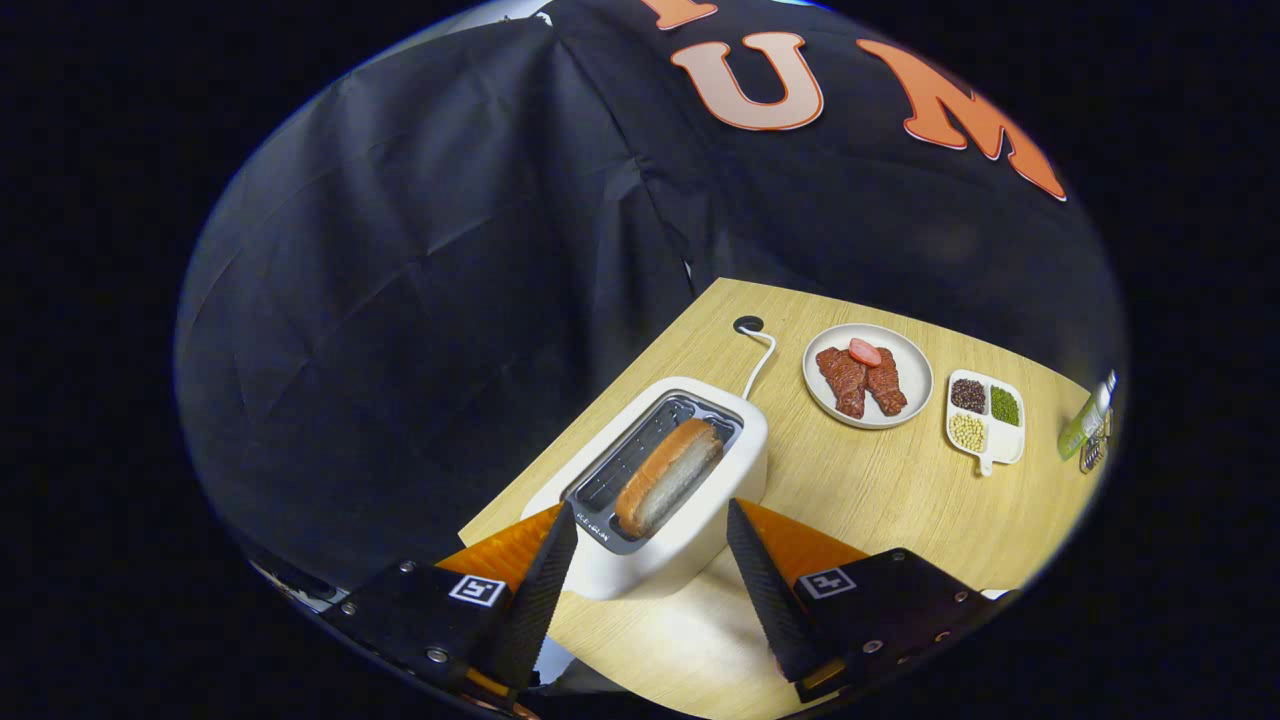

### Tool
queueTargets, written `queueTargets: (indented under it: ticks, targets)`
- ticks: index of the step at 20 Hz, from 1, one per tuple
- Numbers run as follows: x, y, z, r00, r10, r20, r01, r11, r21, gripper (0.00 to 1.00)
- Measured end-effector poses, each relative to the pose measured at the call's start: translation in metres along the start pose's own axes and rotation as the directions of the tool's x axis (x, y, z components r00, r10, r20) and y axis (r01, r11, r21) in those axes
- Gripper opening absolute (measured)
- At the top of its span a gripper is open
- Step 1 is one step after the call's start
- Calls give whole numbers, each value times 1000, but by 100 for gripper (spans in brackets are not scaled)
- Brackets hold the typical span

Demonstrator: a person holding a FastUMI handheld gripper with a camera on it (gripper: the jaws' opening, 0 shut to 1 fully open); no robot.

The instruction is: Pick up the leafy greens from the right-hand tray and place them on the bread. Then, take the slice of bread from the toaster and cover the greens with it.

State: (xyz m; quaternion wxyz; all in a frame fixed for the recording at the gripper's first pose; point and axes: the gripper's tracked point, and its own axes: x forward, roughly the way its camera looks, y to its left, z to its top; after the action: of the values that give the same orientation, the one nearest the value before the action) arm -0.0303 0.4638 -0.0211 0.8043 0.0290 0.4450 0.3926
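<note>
A white toaster (pixel 690 540) stands on the wooden table (pixel 880 500), just ahead of my fingers. A slice of bread (pixel 668 476) with a brown crust sticks up out of its right slot; the left slot is empty. My gripper (pixel 650 515) is open, hovering above the toaster's near end, with one fingertip (pixel 562 525) to the left of the slots and the other to the right. Nothing is held between the fingers.
Beyond the toaster sits a round white plate (pixel 905 400) with two meat slices and a red slice. To its right is a small divided dish (pixel 985 420) of beans. A green bottle (pixel 1088 420) stands at the table's far right. The toaster's cord (pixel 760 360) runs to a hole.
</note>
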Motion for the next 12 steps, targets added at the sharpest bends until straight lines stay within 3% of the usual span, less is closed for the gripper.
queueTargets:
  ticks: [7, 12]
  targets:
    - [39, -11, 13, 992, -89, -87, 96, 992, 82, 88]
    - [58, -22, 6, 980, -121, -157, 139, 985, 107, 73]
